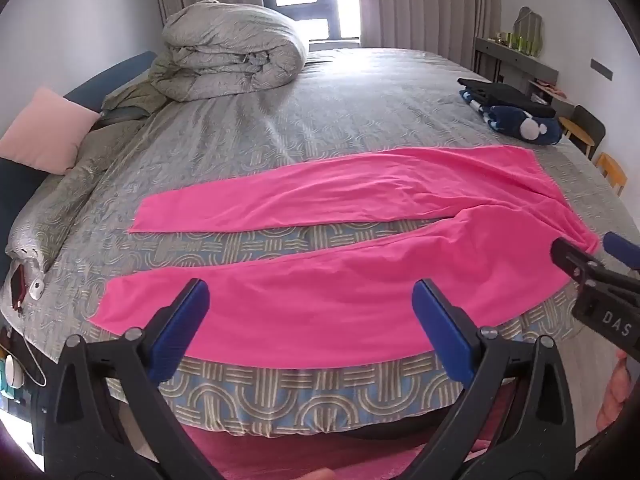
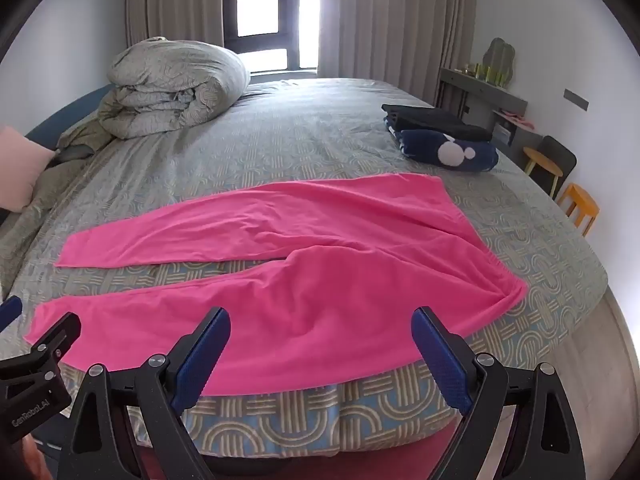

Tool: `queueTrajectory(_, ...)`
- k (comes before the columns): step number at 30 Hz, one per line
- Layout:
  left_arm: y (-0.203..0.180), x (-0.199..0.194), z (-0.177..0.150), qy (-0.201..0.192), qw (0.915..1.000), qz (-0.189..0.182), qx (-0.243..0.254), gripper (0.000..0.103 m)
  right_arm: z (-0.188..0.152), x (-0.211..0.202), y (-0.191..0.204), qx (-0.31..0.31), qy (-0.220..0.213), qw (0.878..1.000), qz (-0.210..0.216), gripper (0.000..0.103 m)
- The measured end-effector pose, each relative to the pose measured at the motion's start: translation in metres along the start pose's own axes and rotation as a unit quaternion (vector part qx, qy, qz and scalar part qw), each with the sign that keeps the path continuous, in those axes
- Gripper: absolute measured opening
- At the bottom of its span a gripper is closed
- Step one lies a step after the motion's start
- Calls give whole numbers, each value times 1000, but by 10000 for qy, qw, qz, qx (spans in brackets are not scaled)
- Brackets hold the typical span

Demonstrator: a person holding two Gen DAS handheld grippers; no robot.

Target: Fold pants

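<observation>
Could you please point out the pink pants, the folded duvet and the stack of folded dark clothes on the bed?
pink pants (image 2: 320, 320), right wrist view, near leg.
folded duvet (image 1: 232, 56), left wrist view, its top bulge.
stack of folded dark clothes (image 2: 436, 120), right wrist view, black top layer.

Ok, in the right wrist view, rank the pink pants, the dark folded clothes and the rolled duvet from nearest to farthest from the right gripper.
From the right gripper:
1. Pink pants, spread just ahead at the bed's near edge.
2. Dark folded clothes, farther back on the right.
3. Rolled duvet, farthest, back left near the window.
</observation>
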State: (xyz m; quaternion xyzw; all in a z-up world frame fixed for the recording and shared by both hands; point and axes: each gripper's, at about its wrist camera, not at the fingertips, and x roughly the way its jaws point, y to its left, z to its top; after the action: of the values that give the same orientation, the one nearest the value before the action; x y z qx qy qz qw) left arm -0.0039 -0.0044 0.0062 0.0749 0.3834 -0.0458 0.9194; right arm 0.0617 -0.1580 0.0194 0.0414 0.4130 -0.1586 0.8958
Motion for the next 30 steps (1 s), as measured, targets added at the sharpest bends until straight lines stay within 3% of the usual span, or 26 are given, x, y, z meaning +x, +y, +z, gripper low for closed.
queueTrajectory(30, -11, -1, -7, 80, 9999, -81, 57, 101, -8, 2, -10, 42, 184, 9997, 144, 93)
